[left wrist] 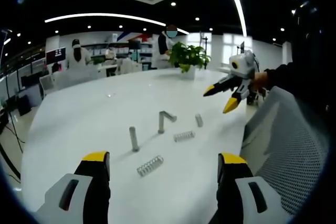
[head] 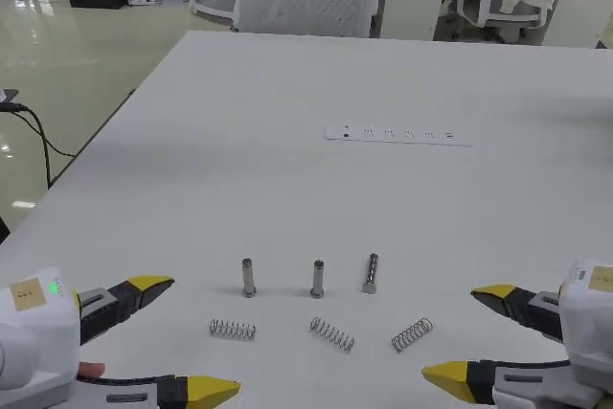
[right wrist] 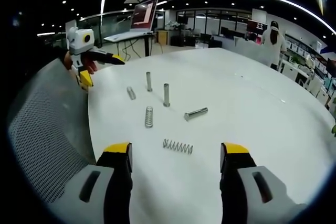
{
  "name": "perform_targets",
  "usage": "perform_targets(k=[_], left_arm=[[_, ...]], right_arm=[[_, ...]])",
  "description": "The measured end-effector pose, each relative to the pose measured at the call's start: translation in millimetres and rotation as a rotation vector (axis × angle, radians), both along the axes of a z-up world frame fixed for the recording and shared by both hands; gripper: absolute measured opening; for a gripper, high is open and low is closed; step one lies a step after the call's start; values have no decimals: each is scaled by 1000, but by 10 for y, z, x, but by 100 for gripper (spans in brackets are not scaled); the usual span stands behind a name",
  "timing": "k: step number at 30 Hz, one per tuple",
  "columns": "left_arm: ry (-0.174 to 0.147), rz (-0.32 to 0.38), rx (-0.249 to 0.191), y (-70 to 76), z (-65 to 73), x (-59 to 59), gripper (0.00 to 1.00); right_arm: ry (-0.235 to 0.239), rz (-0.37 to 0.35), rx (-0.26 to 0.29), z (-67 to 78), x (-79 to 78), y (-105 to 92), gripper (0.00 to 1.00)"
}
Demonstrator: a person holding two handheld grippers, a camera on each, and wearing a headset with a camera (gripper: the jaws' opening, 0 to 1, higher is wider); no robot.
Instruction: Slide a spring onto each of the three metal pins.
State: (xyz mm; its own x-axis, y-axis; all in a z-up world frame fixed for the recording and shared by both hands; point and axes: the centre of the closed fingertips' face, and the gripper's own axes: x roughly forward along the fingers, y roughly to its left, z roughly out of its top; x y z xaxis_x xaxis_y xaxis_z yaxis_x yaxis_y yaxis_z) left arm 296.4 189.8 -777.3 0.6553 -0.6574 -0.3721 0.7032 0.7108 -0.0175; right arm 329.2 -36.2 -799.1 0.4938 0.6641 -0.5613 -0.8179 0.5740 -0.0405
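Your left gripper (head: 180, 337) and right gripper (head: 469, 332) are both hanging with jaws spread wide, gripping nothing, one at each end of the row of parts. You're working over a big white table (head: 287, 141), and everything that matters is lying between the two grippers, just ahead of the tips.

The left pin (head: 248, 277) and middle pin (head: 318, 278) are standing upright. The right pin (head: 371, 273), going by your right gripper view, is looking tipped onto its side. Nearer to you than the pins, three springs are lying flat: the left spring (head: 233, 329) just off your left jaws, the middle spring (head: 331, 334) between both grippers, and the right spring (head: 412, 334) closest to your right jaws.

No pin is wearing a spring yet, so I'm guessing you're at the first pick. Try pinching a spring near one end so you're keeping the bore open, then lowering it straight down an upright pin. I'd be standing that tipped pin up with the other gripper before threading it.
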Motion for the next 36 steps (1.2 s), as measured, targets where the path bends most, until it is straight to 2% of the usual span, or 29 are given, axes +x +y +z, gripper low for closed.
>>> perform_targets(k=[14,17,23,29,33,36], left_arm=[[4,1,3,12,-20,14,81],[4,2,3,18,-23,18,81],[4,6,-2,18,-16,20,81],[6,4,-1,1,-11,11,81],[8,1,-2,-12,-9,3,81],[10,-2,-1,-19,-11,-2,80]], right_arm=[[0,-11,-24,47,216,24,62],[9,-18,-38,61,312,34,59],[28,-41,-31,118,520,154,55],[62,-72,-48,65,709,271,49],[68,-84,-87,-21,814,337,46],[91,-108,-91,-72,908,393,43]])
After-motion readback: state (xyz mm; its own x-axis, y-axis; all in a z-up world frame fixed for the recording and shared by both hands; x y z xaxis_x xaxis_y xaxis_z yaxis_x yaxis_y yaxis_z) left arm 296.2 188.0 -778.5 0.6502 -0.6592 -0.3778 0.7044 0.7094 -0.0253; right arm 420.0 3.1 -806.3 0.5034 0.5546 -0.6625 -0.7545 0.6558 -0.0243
